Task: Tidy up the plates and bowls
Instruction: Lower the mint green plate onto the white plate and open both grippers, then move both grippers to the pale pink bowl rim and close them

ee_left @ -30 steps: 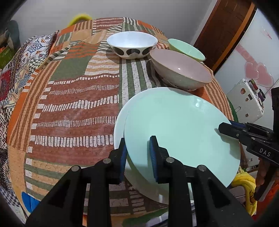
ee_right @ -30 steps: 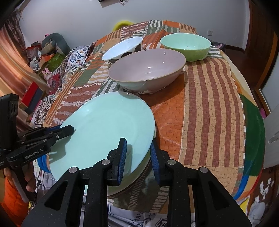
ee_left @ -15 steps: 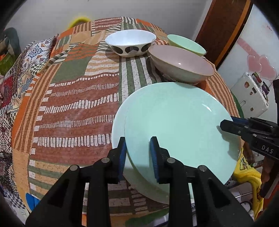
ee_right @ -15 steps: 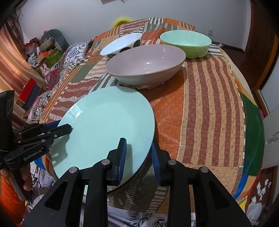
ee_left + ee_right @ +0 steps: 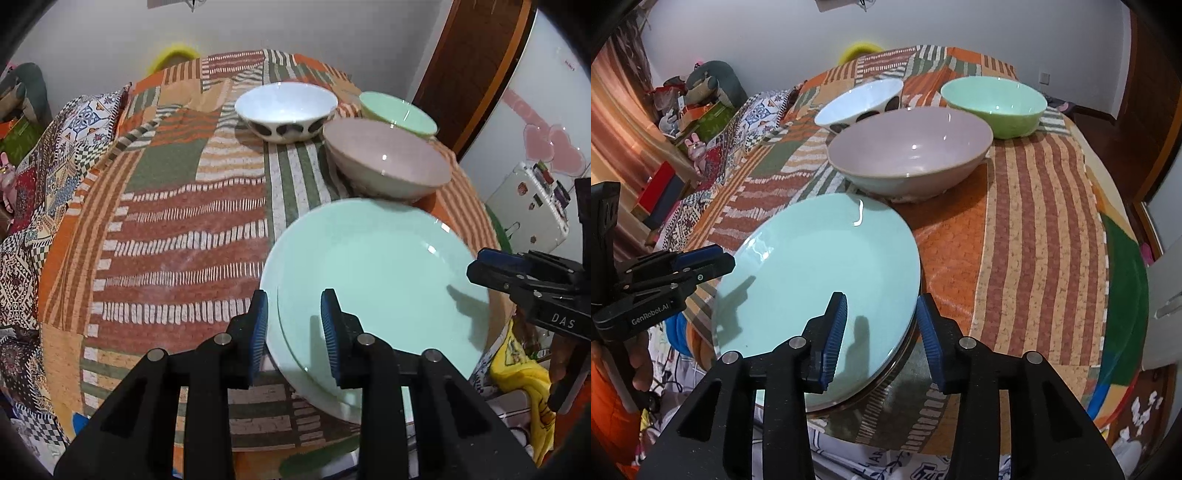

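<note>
Plates lay stacked at the near right edge of the tabletop (image 5: 177, 229) in the left wrist view: a mint-green plate (image 5: 384, 280) sat on top of a second plate (image 5: 271, 332), of which only a pale rim showed along the left side. The left claw (image 5: 293, 330) was released, its blue pads straddling the near left rim of the stack with a gap on each side, touching neither plate. Beyond the plates, just beside their far rim, stood a pink bowl (image 5: 388, 162). A white bowl with dark spots (image 5: 286, 110) stood further toward the far edge, with a green bowl (image 5: 397, 114) to its right, close behind the pink one. The right claw (image 5: 476, 267) came in from the right edge of this view, its tip at the plates' right rim. The patchwork cloth covered the whole tabletop.

From the right wrist view, the right claw (image 5: 881, 332) was likewise released, one pad above the mint-green plate (image 5: 820, 273) and the other outside its rim, neither clearly touching. The left claw (image 5: 720, 260) hovered at the plate's opposite rim. The pink bowl (image 5: 908, 151) stood just beyond the plate, with the white bowl with dark spots (image 5: 858, 101) and the green bowl (image 5: 993, 101) behind it near the far edge of the tabletop (image 5: 1034, 221).
</note>
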`<state>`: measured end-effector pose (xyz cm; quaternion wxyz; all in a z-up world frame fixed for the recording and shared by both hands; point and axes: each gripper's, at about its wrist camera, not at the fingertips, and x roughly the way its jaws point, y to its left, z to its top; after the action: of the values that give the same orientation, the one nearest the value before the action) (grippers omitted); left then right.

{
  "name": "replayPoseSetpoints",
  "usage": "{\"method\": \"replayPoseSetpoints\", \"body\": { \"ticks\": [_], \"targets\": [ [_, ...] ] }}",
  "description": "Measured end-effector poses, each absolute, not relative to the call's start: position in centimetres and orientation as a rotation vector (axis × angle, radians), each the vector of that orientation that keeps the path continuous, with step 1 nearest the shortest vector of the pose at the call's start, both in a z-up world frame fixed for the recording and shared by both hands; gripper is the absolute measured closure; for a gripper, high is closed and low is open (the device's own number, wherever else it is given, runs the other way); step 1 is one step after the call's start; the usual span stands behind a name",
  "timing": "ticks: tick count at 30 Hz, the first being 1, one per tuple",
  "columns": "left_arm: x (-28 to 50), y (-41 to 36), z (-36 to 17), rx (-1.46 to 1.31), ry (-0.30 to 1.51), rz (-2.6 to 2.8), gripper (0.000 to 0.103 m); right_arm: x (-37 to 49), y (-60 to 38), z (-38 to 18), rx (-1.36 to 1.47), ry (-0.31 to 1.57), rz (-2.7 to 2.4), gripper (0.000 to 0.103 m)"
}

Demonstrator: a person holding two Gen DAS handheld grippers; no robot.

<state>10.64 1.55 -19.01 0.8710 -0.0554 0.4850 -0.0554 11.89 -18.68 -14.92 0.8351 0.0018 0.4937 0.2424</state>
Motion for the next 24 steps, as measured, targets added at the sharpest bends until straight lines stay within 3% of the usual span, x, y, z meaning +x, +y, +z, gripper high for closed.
{"method": "replayPoseSetpoints", "body": {
  "ticks": [12, 24],
  "targets": [
    [14.3, 0.9, -13.4, -0.088, 0.854, -0.116, 0.054, 13.5, -20.2, -11.4, 0.052, 0.910, 0.471, 0.059],
    [21.9, -1.0, -14.8, -0.064, 0.876, -0.130, 0.053, 18.0, -22.1, -11.7, 0.150, 0.878, 0.407, 0.054]
  ]
}}
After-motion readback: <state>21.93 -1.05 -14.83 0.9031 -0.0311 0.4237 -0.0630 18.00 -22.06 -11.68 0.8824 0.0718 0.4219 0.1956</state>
